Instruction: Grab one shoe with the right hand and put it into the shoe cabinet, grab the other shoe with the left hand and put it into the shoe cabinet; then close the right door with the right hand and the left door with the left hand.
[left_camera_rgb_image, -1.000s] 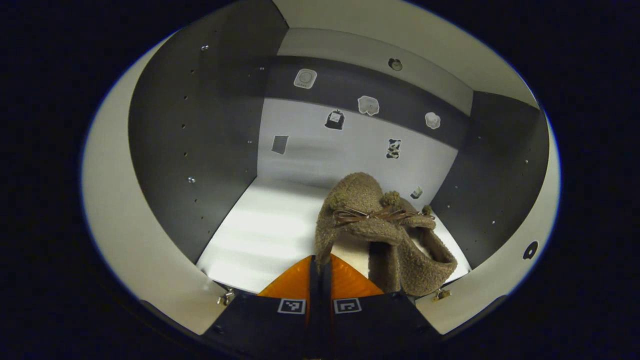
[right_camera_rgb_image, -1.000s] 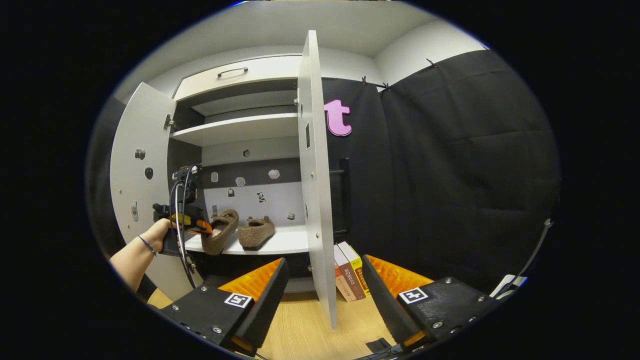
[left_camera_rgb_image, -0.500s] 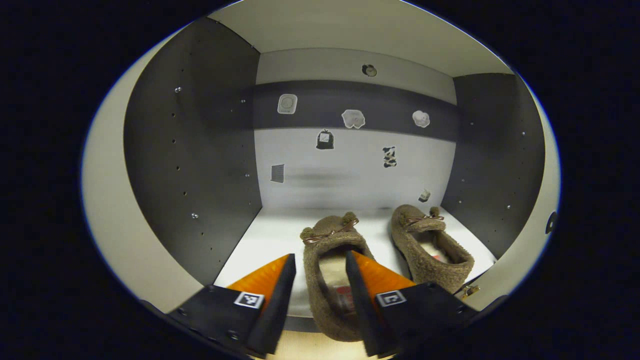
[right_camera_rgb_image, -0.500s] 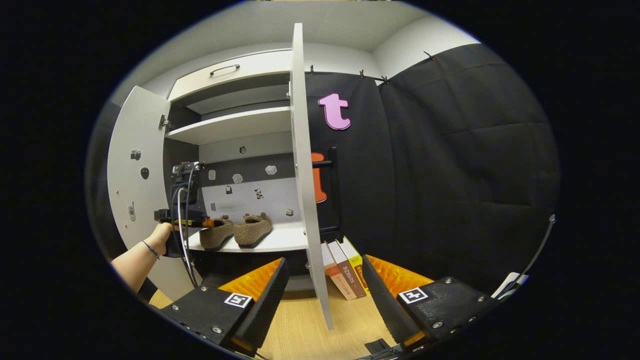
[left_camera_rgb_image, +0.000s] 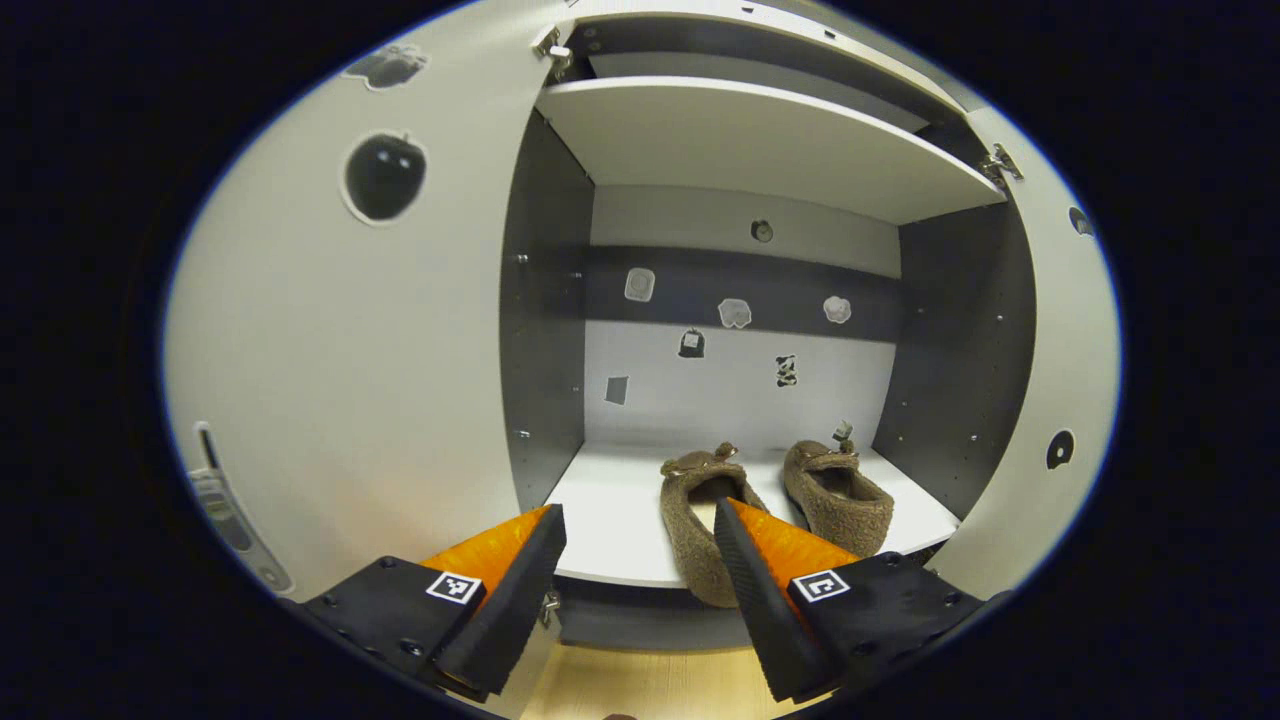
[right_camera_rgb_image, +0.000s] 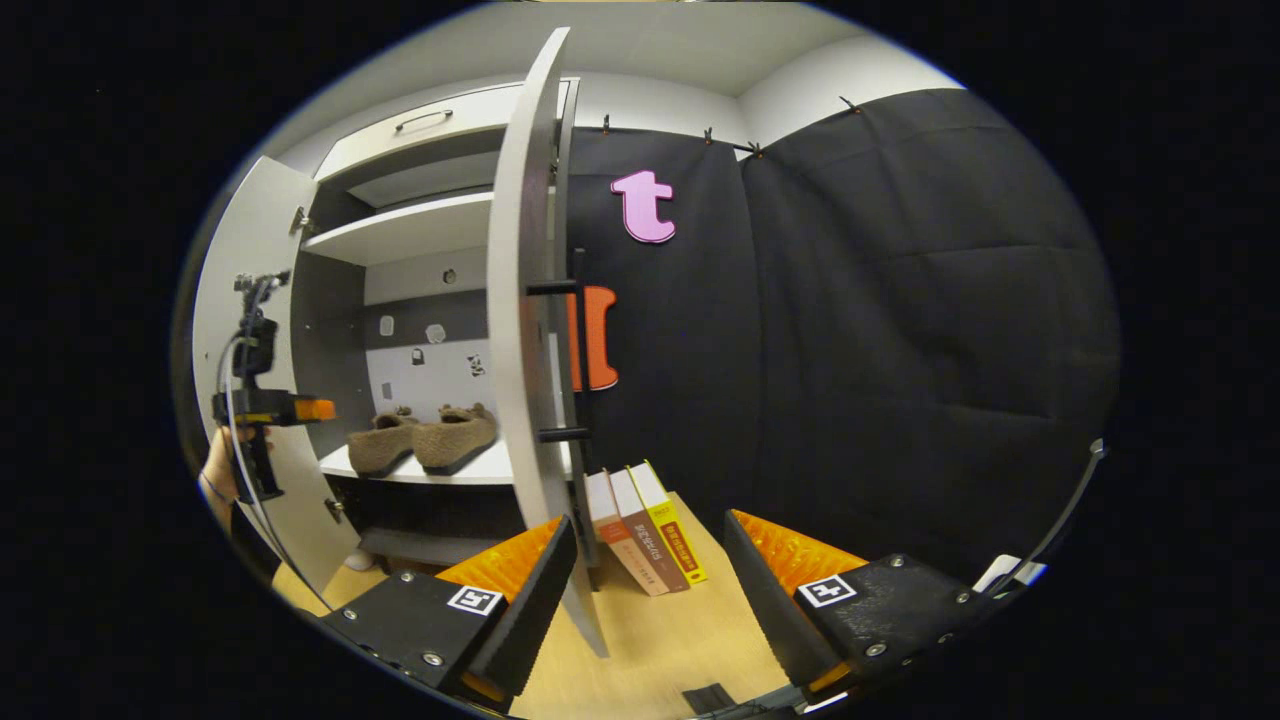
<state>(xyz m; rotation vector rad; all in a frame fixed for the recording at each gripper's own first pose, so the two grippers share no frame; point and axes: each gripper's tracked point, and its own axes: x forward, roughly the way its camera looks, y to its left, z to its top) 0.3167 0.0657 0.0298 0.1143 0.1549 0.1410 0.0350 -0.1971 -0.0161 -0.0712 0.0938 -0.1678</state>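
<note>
Shoes (left_camera_rgb_image: 775, 505), fuzzy brown slippers, sit on the smooth cabinet shelf (left_camera_rgb_image: 610, 520); both grippers (left_camera_rgb_image: 640, 560) (right_camera_rgb_image: 645, 580) released.

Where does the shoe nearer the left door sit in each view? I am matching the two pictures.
Left gripper view: the shoe lies low in the centre, on the shelf, partly behind the left gripper.
Right gripper view: the shoe lies at mid-left, on the shelf.
Shared landmark: the other shoe beside it.
</note>
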